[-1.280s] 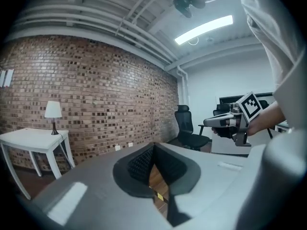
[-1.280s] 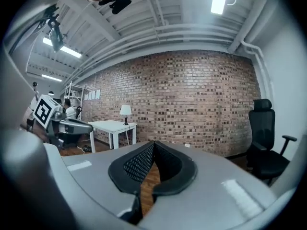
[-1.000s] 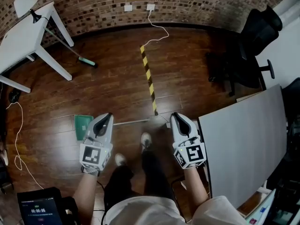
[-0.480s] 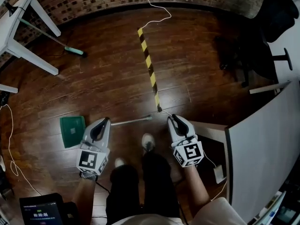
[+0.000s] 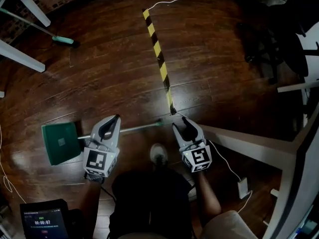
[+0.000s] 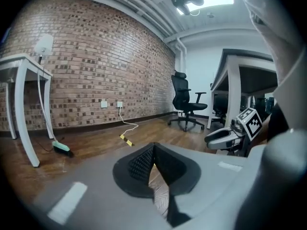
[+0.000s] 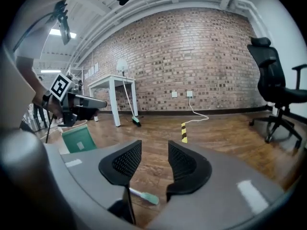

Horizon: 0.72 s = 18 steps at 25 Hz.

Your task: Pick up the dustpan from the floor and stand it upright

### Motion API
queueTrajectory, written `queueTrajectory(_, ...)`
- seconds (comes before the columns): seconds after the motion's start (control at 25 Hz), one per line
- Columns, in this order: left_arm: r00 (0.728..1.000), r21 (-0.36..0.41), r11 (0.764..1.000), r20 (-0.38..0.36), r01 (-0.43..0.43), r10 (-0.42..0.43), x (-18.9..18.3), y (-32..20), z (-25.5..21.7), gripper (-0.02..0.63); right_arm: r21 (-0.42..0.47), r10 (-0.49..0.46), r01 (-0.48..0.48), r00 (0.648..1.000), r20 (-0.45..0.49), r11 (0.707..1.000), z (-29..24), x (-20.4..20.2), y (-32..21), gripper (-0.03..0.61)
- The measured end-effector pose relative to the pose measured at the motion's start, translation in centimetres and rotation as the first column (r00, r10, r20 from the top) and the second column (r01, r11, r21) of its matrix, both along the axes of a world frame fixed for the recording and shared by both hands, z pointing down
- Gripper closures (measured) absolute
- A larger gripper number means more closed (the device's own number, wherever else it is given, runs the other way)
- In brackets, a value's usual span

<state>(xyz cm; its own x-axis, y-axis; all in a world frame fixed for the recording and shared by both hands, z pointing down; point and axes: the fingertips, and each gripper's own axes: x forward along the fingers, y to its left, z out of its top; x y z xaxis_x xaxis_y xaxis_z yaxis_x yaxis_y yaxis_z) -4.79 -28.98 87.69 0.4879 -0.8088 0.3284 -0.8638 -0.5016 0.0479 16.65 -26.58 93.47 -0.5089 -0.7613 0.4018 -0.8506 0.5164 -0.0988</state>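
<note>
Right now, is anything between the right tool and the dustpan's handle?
Nothing visible. The right tool, jaws opening and gripping nothing, is close to the teal handle tip of the dustpan; only bare wooden floor shows between them.

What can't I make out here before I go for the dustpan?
Head view: the left gripper covers the middle of the handle; whether they touch cannot be told.
Head view: the label on the dustpan is too small to read.
Left gripper view: the dustpan is out of frame.

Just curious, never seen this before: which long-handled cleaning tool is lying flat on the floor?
The green dustpan, handle stretched along the floor; the broom instead leans up against the white table.
</note>
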Motion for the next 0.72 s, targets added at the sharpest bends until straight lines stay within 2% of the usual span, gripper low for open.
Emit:
queueTrajectory(0.12,1.0,0.003,1.0,0.003,-0.017,0.017,0.6,-0.7,3.8,0.614,-0.035,-0.024,0.025,0.999,0.041,0.999,5.7,0.4,0.6,0.374)
queueTrajectory(0.32,1.0,0.003,1.0,0.009,-0.007,0.007,0.0,-1.7,9.4,0.614,-0.094,-0.095,0.09,0.994,-0.056,0.992,14.4,0.8,1.9,0.339)
queueTrajectory(0.56,1.0,0.01,1.0,0.005,-0.03,0.03,0.8,-2.3,13.6,0.614,-0.12,-0.161,0.148,0.981,-0.107,0.982,21.9,0.1,2.9,0.325)
queueTrajectory(0.72,0.998,-0.006,0.999,0.029,-0.049,0.05,0.9,-2.2,15.0,0.614,-0.137,-0.115,0.095,0.983,-0.143,0.986,26.2,-0.2,2.8,0.333)
